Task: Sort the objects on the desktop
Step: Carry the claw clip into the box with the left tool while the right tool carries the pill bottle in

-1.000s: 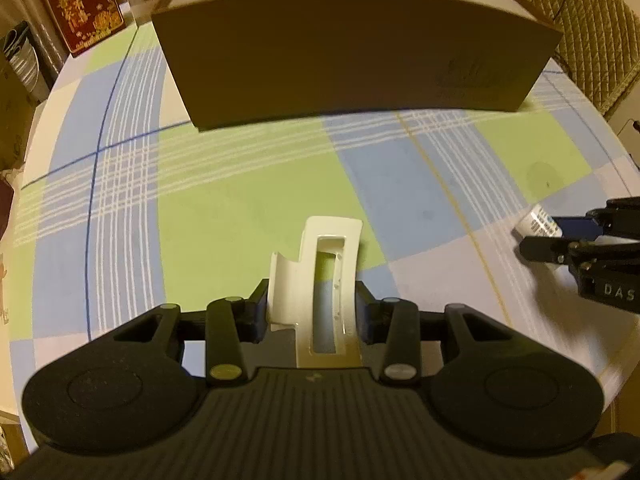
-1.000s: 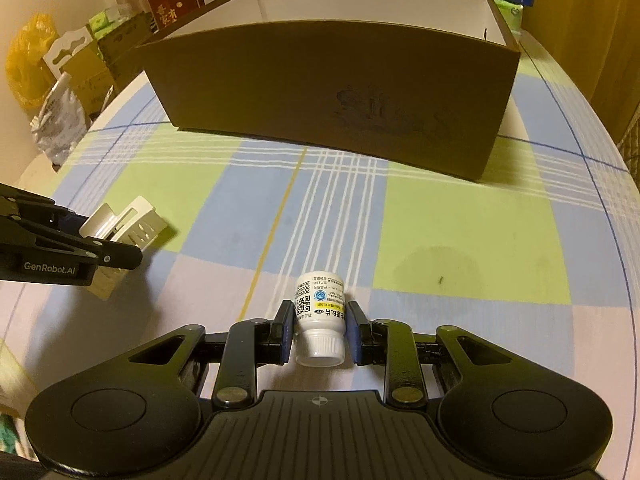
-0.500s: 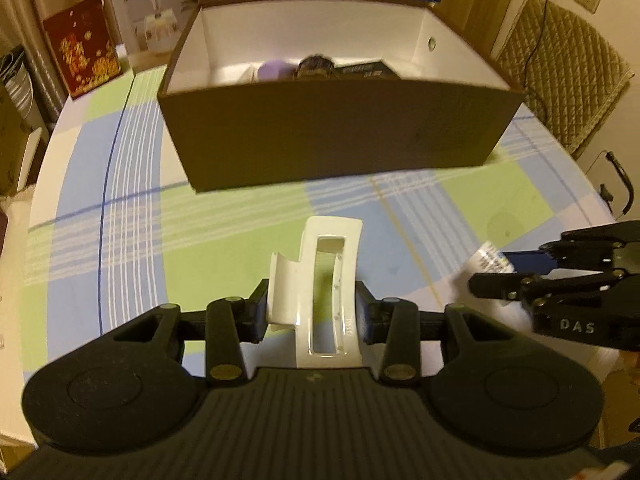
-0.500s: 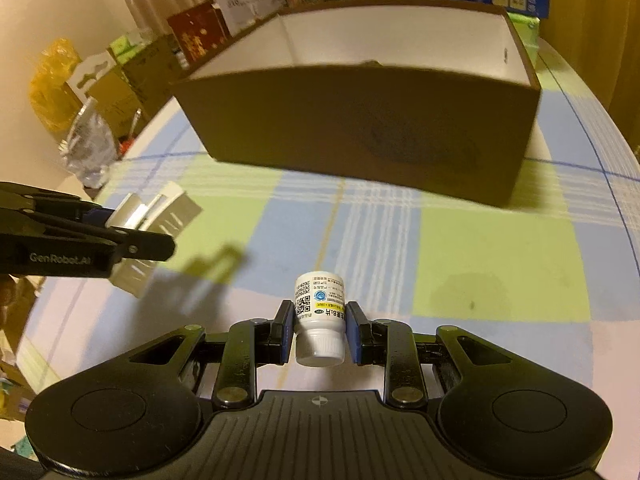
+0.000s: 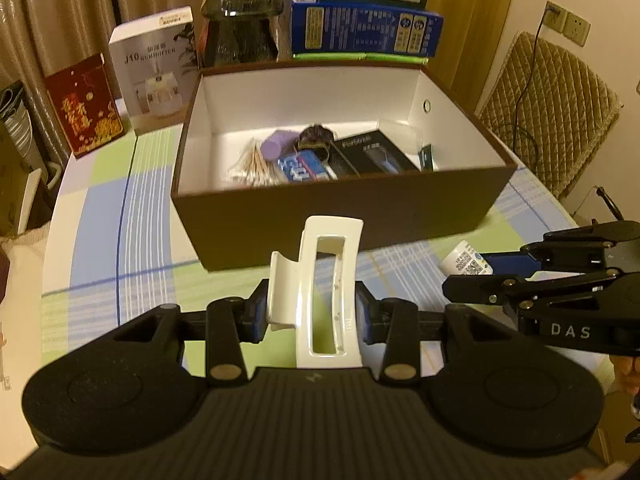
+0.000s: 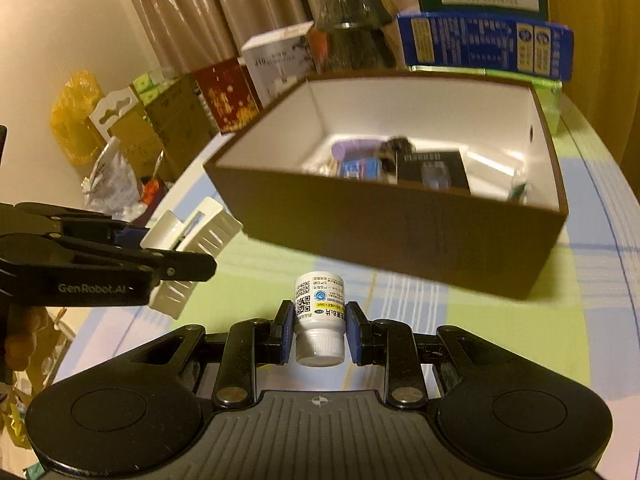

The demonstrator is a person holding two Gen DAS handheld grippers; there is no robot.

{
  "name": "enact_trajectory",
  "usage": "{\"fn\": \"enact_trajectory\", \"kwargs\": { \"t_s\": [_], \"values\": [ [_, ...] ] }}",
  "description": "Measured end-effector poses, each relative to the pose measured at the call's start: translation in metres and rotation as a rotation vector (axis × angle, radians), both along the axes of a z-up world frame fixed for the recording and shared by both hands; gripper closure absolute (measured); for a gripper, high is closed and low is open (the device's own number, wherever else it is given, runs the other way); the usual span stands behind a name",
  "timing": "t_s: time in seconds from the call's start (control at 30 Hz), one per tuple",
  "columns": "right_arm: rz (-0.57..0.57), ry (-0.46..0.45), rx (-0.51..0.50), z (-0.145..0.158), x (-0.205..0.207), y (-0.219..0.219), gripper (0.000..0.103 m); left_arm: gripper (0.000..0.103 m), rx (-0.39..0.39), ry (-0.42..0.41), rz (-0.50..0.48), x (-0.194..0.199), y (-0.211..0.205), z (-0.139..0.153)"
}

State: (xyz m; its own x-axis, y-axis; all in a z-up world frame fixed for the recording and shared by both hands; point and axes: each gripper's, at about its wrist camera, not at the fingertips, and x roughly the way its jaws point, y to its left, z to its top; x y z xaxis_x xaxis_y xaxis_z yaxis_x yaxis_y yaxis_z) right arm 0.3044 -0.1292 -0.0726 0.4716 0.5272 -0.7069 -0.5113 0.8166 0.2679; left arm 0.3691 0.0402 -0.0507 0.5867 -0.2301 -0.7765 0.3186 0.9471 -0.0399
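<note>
Carrying one hair clip (image 5: 320, 280), one pill bottle (image 6: 319, 316).

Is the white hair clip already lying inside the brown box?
No, the white hair clip is clamped in the left tool, outside the brown box.

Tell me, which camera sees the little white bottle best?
The right wrist view: the small white bottle sits centre frame, label and cap clear, clamped in the right gripper. The left wrist view shows only its end poking out, far right.
</note>
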Motion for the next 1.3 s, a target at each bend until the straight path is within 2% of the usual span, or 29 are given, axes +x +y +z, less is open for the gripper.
{"fn": "enact_trajectory", "kwargs": {
  "t_s": [0.43,0.73,0.87,1.13,1.3],
  "values": [
    [-0.037,-0.087,0.015,0.034,0.038,0.007,0.079,0.067,-0.004,-0.070,-0.014,0.044,-0.002,0.023],
    [-0.056,-0.127,0.011,0.043,0.080,0.021,0.079,0.067,0.011,-0.085,0.018,0.100,0.005,0.029],
    [-0.070,-0.113,0.017,0.039,0.102,0.030,0.079,0.067,0.025,-0.075,0.033,0.124,0.007,0.026],
    [-0.095,-0.044,-0.006,0.014,0.140,0.046,0.079,0.067,0.060,0.014,0.018,0.165,0.001,-0.001],
    [-0.106,-0.010,-0.042,-0.001,0.153,0.046,0.079,0.067,0.081,0.064,0.013,0.174,-0.003,-0.019]
  ]
}}
